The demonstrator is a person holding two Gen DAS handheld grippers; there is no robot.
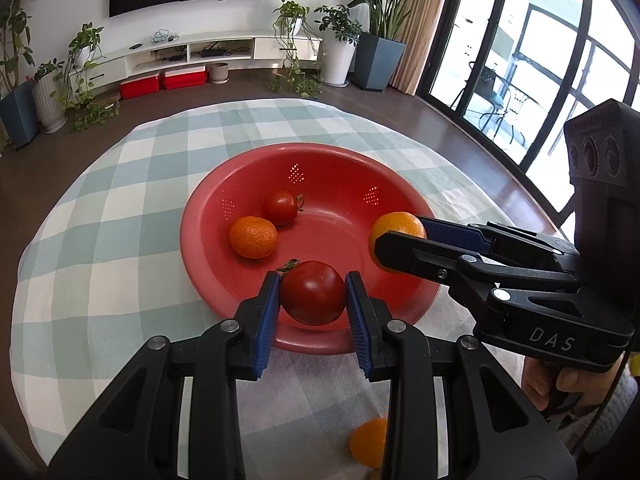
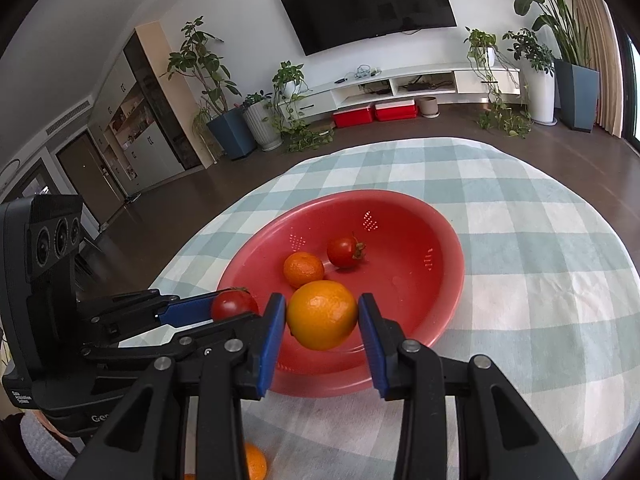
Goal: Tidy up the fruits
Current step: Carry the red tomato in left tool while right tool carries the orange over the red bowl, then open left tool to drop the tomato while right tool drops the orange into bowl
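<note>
While both tongs are hovering over the bowl's near rim:
Table front: loose orange (image 1: pixel 370 446) lying near the edge.
L tongs (image 1: pixel 313 300): gripping big tomato (image 1: pixel 313 293).
R tongs (image 2: pixel 322 316): gripping big orange (image 2: pixel 322 315).
Red bowl (image 1: pixel 320 160): holding small mandarin (image 1: pixel 253 237) & small tomato (image 1: pixel 281 208), sitting mid-table on checked cloth (image 1: pixel 120 200).

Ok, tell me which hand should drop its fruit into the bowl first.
Probably the right: the right gripper holds its orange well above the red bowl. The left gripper holds its tomato only at the near rim.
</note>
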